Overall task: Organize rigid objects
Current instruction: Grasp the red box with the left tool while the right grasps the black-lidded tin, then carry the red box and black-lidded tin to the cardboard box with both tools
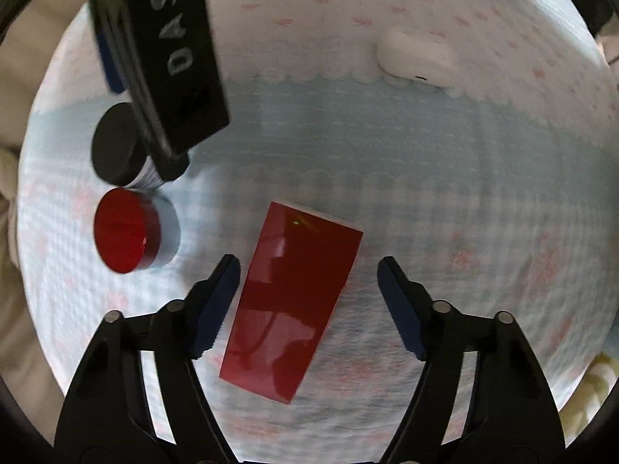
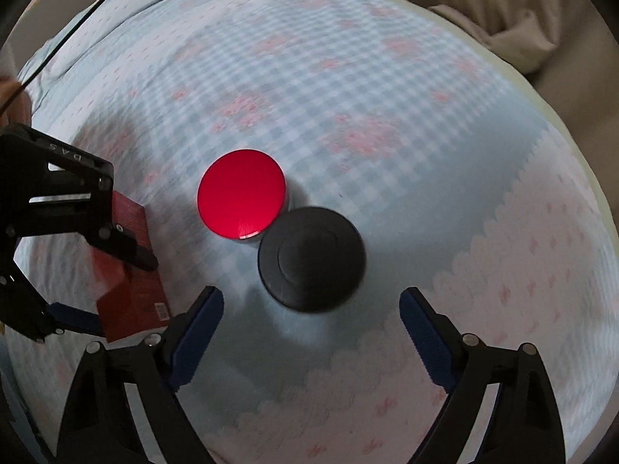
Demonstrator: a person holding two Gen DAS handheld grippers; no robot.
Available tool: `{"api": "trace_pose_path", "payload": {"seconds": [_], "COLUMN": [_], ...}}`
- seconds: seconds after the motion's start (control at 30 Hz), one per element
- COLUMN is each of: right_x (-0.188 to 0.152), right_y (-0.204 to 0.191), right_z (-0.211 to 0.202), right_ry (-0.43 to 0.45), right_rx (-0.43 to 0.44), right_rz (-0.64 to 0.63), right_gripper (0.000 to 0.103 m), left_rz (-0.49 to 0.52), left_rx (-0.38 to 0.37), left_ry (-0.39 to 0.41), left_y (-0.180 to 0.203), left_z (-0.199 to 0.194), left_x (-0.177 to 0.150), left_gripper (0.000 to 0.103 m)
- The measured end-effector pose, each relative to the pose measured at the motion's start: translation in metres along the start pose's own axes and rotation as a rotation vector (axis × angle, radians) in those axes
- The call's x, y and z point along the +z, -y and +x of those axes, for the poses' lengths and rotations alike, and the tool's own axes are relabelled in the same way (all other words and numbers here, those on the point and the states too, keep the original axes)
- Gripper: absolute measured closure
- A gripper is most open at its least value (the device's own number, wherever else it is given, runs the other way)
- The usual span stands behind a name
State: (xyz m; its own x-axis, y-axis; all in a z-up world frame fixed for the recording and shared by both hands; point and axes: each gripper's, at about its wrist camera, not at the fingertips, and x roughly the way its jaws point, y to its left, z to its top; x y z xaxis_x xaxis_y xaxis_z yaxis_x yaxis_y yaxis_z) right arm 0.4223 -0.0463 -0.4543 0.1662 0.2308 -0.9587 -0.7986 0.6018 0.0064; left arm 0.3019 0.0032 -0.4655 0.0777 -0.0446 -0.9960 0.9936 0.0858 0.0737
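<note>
Your left gripper [image 1: 307,270] straddles the red box [image 1: 292,297] unpinched, right gripper [image 2: 311,301] gapes over the black-lidded jar [image 2: 311,259]: centre both, then squeeze evenly.

I see a glossy red box [image 1: 292,297] lying flat on the bed sheet, its long side a little tilted. Near it stand two round tins, one with a red lid [image 2: 241,193] and one with a black lid [image 2: 311,259], touching each other.

Our left gripper [image 1: 307,270] straddles the red box [image 1: 290,301], pads apart; red-lidded tin [image 1: 123,230] at nine o'clock.
</note>
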Motion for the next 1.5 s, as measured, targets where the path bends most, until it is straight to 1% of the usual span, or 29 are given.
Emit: {"api": "trace_pose_path", "payload": {"seconds": [0.03,0.1,0.17,0.23,0.3,0.43,0.53,0.67,0.83,1.0,1.1,1.17,1.27,1.33,1.47,1.5], "right_x": [0.001,0.003,0.005,0.005,0.006,0.006,0.004,0.002,0.0,-0.007,-0.006,-0.013,-0.022,-0.032,-0.053,-0.059], "right_y": [0.0,0.001,0.001,0.001,0.0,-0.004,-0.004,-0.002,-0.001,-0.006,-0.011,-0.017,-0.025,-0.031,-0.043,-0.046], "right_z": [0.004,0.01,0.014,0.014,0.013,0.012,0.006,-0.01,-0.04,-0.081,-0.105,-0.128,-0.16,-0.182,-0.227,-0.239], "right_ry": [-0.004,-0.017,-0.023,-0.015,-0.008,-0.006,-0.003,0.015,0.046,0.075,0.099,0.119,0.143,0.157,0.182,0.186], "right_rx": [-0.003,-0.002,0.0,-0.005,-0.002,-0.023,-0.015,-0.026,-0.042,-0.063,-0.079,-0.089,-0.105,-0.114,-0.143,-0.151], "right_rz": [-0.014,-0.032,-0.039,-0.044,-0.044,-0.036,0.001,0.057,0.142,0.231,0.289,0.337,0.402,0.447,0.536,0.556], "right_gripper": [0.014,0.028,0.036,0.039,0.05,0.05,0.05,0.05,0.05,0.05,0.05,0.05,0.05,0.05,0.05,0.051], "left_rz": [0.007,0.029,0.041,0.034,0.039,0.031,-0.03,-0.129,-0.306,-0.45,-0.538,-0.592,-0.657,-0.715,-0.853,-0.869], "left_rx": [0.001,0.007,0.023,0.018,0.018,0.034,0.026,0.025,0.013,0.035,0.042,0.048,0.062,0.07,0.055,0.058], "left_ry": [-0.003,-0.006,-0.011,-0.014,-0.012,-0.01,0.007,0.024,0.07,0.112,0.146,0.171,0.204,0.241,0.337,0.352], "left_y": [0.0,0.0,0.0,-0.002,-0.002,-0.003,-0.003,-0.011,-0.027,-0.036,-0.039,-0.042,-0.035,-0.034,-0.031,-0.027], "left_z": [0.001,0.003,0.002,0.001,0.0,-0.002,-0.011,-0.025,-0.052,-0.087,-0.111,-0.127,-0.145,-0.166,-0.206,-0.215], "left_x": [0.0,-0.001,-0.001,0.0,-0.001,-0.003,-0.007,-0.017,-0.029,-0.042,-0.049,-0.053,-0.046,-0.041,-0.034,-0.03], "left_gripper": [0.041,0.044,0.054,0.055,0.057,0.058,0.059,0.06,0.06,0.06,0.06,0.06,0.06,0.06,0.06,0.06]}}
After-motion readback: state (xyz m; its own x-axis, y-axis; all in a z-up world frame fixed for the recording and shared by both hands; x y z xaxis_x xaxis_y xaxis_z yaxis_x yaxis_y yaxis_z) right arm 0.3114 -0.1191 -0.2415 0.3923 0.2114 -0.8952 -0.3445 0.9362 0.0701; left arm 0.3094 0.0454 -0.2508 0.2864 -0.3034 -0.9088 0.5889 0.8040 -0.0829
